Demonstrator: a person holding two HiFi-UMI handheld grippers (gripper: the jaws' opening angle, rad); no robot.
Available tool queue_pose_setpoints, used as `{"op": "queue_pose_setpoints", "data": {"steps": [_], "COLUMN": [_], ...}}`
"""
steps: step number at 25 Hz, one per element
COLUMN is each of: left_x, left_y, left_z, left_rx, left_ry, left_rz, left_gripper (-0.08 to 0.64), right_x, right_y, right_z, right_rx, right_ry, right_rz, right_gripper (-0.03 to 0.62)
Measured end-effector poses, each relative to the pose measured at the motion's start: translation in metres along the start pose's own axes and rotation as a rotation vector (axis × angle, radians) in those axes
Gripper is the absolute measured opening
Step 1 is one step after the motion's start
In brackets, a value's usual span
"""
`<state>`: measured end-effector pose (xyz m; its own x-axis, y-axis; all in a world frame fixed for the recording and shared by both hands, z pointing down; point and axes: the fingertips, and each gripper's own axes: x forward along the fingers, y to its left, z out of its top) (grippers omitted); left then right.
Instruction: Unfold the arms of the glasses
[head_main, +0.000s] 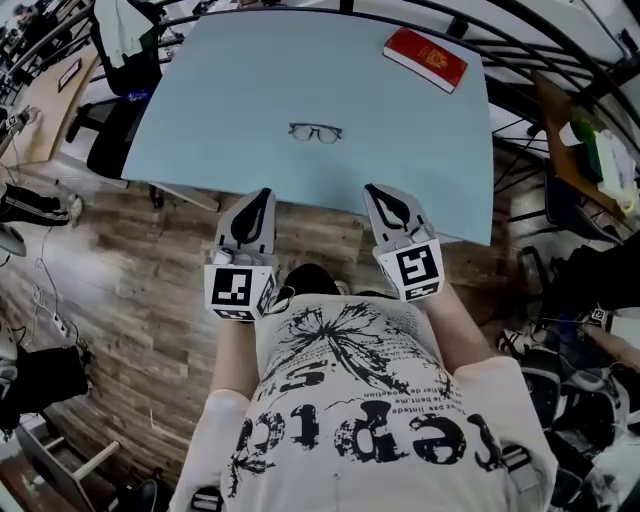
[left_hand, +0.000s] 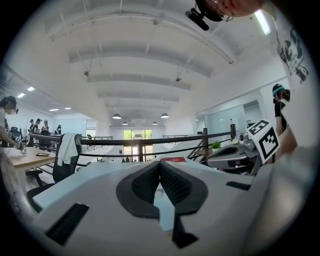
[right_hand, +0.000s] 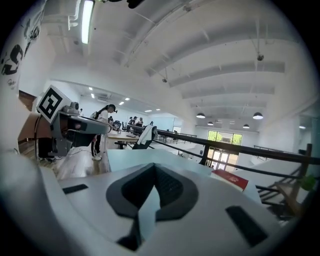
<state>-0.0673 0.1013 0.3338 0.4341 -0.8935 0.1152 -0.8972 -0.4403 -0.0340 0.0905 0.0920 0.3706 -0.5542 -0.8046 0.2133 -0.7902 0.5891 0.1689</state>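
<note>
Dark-framed glasses (head_main: 316, 132) lie on the pale blue table (head_main: 230, 100), near its middle, arms folded as far as I can tell. Both grippers hover short of the table's near edge, above the wooden floor. My left gripper (head_main: 263, 194) is shut and empty, pointing toward the table. My right gripper (head_main: 371, 190) is likewise shut with nothing in it. In the left gripper view the glasses (left_hand: 158, 192) show faintly just behind the closed left gripper (left_hand: 160, 164). In the right gripper view the closed right gripper (right_hand: 154, 166) sits in front of the table (right_hand: 130, 157); no glasses are visible there.
A red book (head_main: 426, 58) lies at the table's far right corner, also seen as a red book (right_hand: 230, 179) in the right gripper view. A black railing (head_main: 560, 60) curves behind the table. A chair with a white garment (head_main: 125, 40) stands at the far left.
</note>
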Motion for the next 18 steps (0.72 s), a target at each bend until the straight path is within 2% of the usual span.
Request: {"op": "queue_pose_setpoints", "data": {"steps": [6,18], "left_x": [0.065,0.216], "left_y": [0.031,0.119], "left_z": [-0.003,0.002], "left_rx": [-0.001,-0.004], "left_ry": [0.018,0.068], "left_rz": [-0.038,-0.224], "left_gripper": [0.018,0.018], "right_x": [0.054,0.182], "right_y": [-0.035,-0.107], "right_z": [-0.010,-0.009], "right_rx": [0.007,0.095], "right_ry": [0.042,0.152], "right_rz": [-0.037,-0.173], "right_gripper": [0.011,0.011]}}
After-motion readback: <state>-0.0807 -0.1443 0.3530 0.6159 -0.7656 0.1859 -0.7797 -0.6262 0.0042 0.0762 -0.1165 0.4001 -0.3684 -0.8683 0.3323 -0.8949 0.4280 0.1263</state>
